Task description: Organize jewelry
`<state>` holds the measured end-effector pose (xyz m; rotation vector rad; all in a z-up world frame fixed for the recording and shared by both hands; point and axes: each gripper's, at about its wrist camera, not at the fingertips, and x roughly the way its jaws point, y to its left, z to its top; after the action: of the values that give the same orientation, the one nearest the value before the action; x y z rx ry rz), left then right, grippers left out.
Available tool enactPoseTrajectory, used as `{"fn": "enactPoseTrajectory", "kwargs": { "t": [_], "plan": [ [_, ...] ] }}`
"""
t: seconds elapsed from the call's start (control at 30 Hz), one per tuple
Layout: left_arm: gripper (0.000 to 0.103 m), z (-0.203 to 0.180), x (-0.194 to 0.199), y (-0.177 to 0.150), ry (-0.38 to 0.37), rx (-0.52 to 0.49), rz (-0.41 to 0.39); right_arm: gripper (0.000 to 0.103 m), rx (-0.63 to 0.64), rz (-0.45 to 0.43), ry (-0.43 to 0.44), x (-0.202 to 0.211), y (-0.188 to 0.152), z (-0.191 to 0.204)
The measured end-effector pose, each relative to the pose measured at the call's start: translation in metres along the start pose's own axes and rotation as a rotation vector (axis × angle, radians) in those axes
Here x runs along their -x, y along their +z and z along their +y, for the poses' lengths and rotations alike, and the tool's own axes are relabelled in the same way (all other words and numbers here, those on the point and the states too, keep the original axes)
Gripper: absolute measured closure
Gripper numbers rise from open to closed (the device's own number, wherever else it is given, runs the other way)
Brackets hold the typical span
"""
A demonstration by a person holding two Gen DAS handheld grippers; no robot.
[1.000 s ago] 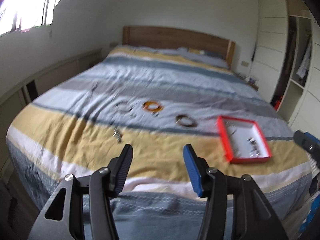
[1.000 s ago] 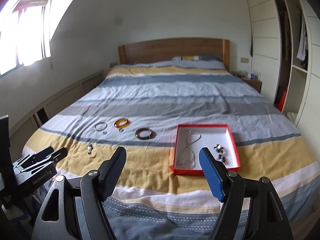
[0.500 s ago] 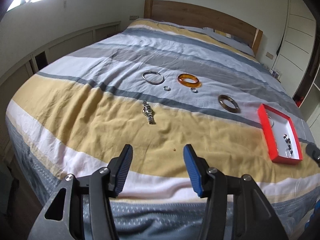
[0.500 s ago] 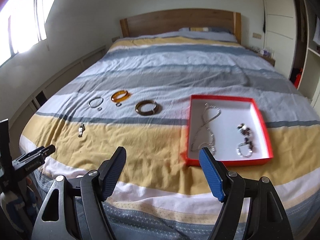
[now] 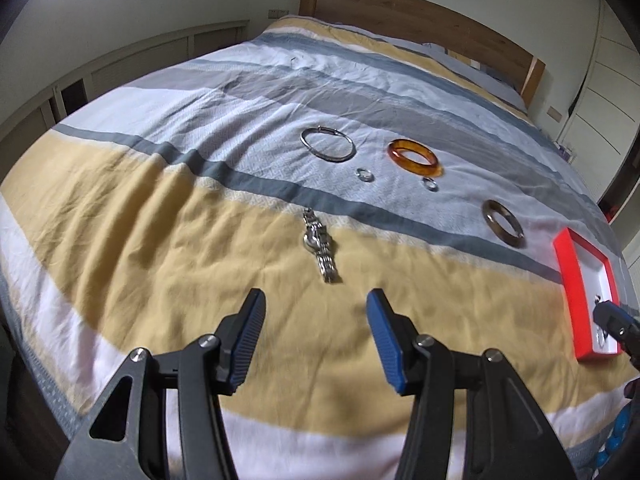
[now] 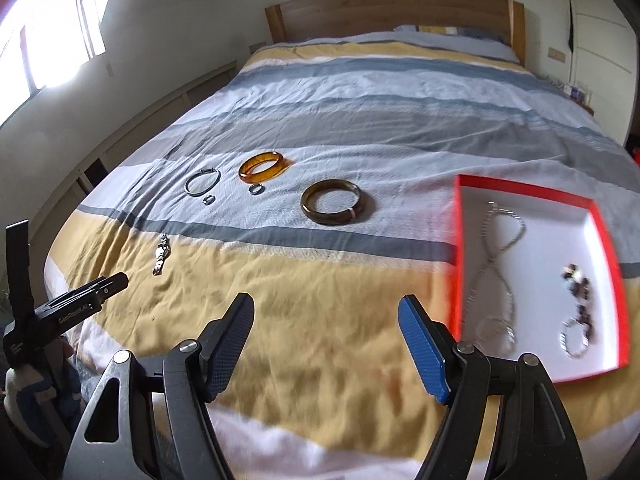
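Note:
Jewelry lies on a striped bedspread. A silver watch [image 5: 319, 245] lies on the yellow stripe just ahead of my open, empty left gripper [image 5: 316, 300]; it also shows in the right wrist view [image 6: 161, 254]. Beyond lie a silver bangle [image 5: 328, 143], an amber bangle [image 5: 415, 157], a dark brown bangle [image 5: 503, 223] and two small rings [image 5: 365, 175] [image 5: 430, 184]. A red tray [image 6: 460, 216] at the right holds a silver chain [image 6: 494, 256] and a beaded piece [image 6: 578, 280]. My right gripper [image 6: 326, 308] is open and empty, left of the tray.
The wooden headboard [image 6: 392, 8] and pillows are at the far end. Low cabinets [image 5: 132, 64] run along the left wall, a wardrobe [image 5: 600, 88] stands at the right. The bed's near edge is just below both grippers.
Both grippers have moved forward and lower over the bed. The left one has closed in on the watch; the right one is now nearer the tray. Both stay open.

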<state>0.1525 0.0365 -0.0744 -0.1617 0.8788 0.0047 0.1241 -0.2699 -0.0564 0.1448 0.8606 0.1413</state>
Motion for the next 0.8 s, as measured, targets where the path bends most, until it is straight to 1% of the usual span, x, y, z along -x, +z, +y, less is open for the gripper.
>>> {"fn": "enactPoseTrajectory", "kwargs": {
  "t": [0.03, 0.1, 0.23, 0.3, 0.37, 0.43, 0.6, 0.67, 0.8],
  "plan": [
    [0.053, 0.001, -0.003, 0.002, -0.006, 0.003, 0.001, 0.03, 0.0, 0.003, 0.005, -0.004, 0.002, 0.0],
    [0.053, 0.001, -0.01, 0.007, -0.014, 0.004, -0.001, 0.036, 0.004, 0.015, 0.025, -0.019, 0.007, 0.002],
    [0.053, -0.005, -0.019, 0.021, -0.044, -0.01, -0.022, 0.04, 0.017, 0.028, 0.067, -0.041, 0.014, 0.011],
    [0.053, -0.01, -0.027, 0.031, -0.062, -0.028, -0.026, 0.045, 0.029, 0.032, 0.09, -0.052, 0.016, 0.018],
    [0.053, -0.014, -0.036, 0.039, -0.077, -0.041, -0.023, 0.048, 0.045, 0.034, 0.111, -0.062, 0.021, 0.024],
    [0.053, -0.018, -0.046, 0.048, -0.096, -0.054, -0.013, 0.053, 0.06, 0.035, 0.126, -0.069, 0.024, 0.03],
    [0.053, -0.025, -0.071, 0.068, -0.116, -0.079, 0.005, 0.066, 0.096, 0.035, 0.172, -0.095, 0.042, 0.04],
    [0.053, -0.028, -0.083, 0.076, -0.123, -0.093, 0.017, 0.068, 0.107, 0.03, 0.18, -0.104, 0.049, 0.042],
    [0.054, -0.036, -0.101, 0.087, -0.133, -0.116, 0.034, 0.069, 0.114, 0.019, 0.201, -0.122, 0.067, 0.045]
  ]
}}
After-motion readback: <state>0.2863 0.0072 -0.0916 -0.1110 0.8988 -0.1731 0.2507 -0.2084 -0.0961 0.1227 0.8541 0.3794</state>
